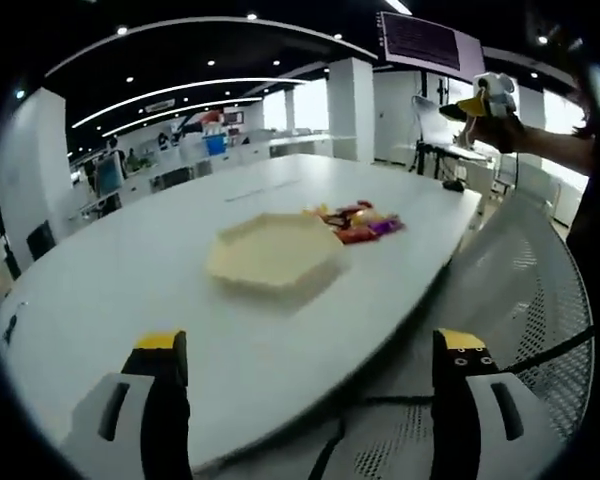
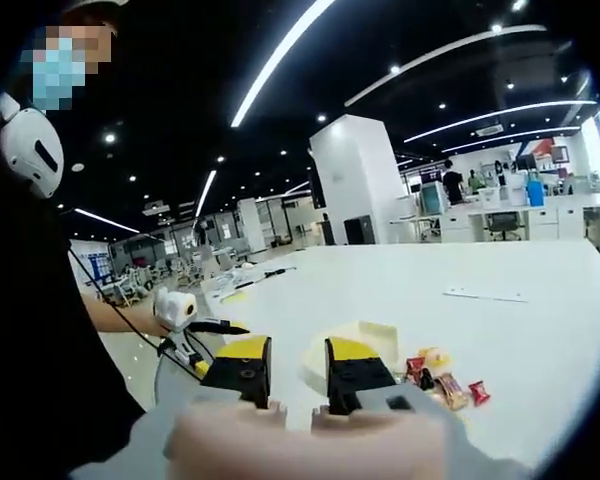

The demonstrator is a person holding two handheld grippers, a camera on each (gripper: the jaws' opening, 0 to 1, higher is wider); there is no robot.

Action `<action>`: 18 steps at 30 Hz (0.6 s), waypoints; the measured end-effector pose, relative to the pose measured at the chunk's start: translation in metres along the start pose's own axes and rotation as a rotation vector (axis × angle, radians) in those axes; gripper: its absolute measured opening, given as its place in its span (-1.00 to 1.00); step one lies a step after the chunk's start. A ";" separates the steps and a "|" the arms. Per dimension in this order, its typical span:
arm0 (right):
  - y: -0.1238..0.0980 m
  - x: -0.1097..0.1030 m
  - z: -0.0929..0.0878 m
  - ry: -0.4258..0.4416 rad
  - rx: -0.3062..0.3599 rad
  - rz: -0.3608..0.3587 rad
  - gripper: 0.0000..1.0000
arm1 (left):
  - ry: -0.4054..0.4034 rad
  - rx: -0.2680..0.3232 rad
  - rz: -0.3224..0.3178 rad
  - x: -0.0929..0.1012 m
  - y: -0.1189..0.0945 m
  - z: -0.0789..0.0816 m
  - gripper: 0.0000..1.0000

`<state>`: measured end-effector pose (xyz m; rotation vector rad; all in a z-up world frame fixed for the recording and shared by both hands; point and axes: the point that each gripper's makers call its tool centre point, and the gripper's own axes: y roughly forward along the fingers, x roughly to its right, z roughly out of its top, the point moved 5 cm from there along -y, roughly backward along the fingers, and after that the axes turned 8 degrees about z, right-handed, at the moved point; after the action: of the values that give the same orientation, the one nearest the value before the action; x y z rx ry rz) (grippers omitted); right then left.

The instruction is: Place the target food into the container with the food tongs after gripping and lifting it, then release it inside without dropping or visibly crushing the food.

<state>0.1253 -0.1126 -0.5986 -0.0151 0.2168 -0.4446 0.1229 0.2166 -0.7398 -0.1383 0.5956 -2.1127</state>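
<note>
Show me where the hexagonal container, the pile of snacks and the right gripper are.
hexagonal container (image 1: 277, 252), left gripper view, its flat inside.
pile of snacks (image 1: 360, 222), left gripper view, middle wrappers.
right gripper (image 2: 297, 372), right gripper view, gap between jaws.

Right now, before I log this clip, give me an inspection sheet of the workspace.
Surface: large white table, mostly bare.
Job's things: pale hexagonal container on the table; pile of wrapped snacks just beyond it.
Tongs: nothing seen.
Clutter: flat strip farther along the table.
Grippers: left claw open, over the table edge; right claw slightly parted, holding nothing.
Cables: black cable across a white mesh chair.
Surroundings: open office, ceiling lights, desks, wall screen.
</note>
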 end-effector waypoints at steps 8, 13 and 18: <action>-0.001 0.008 -0.005 0.001 -0.013 -0.017 -0.57 | 0.004 0.063 0.008 -0.018 -0.002 0.000 0.88; 0.007 0.016 -0.012 -0.009 -0.043 -0.021 -0.58 | 0.008 0.063 -0.006 -0.014 -0.002 -0.002 0.87; 0.015 0.033 -0.023 -0.024 -0.095 -0.035 -0.58 | 0.009 0.062 -0.008 -0.013 -0.002 -0.002 0.89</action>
<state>0.1557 -0.1126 -0.6286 -0.1173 0.2136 -0.4687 0.1289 0.2287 -0.7388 -0.0972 0.5350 -2.1382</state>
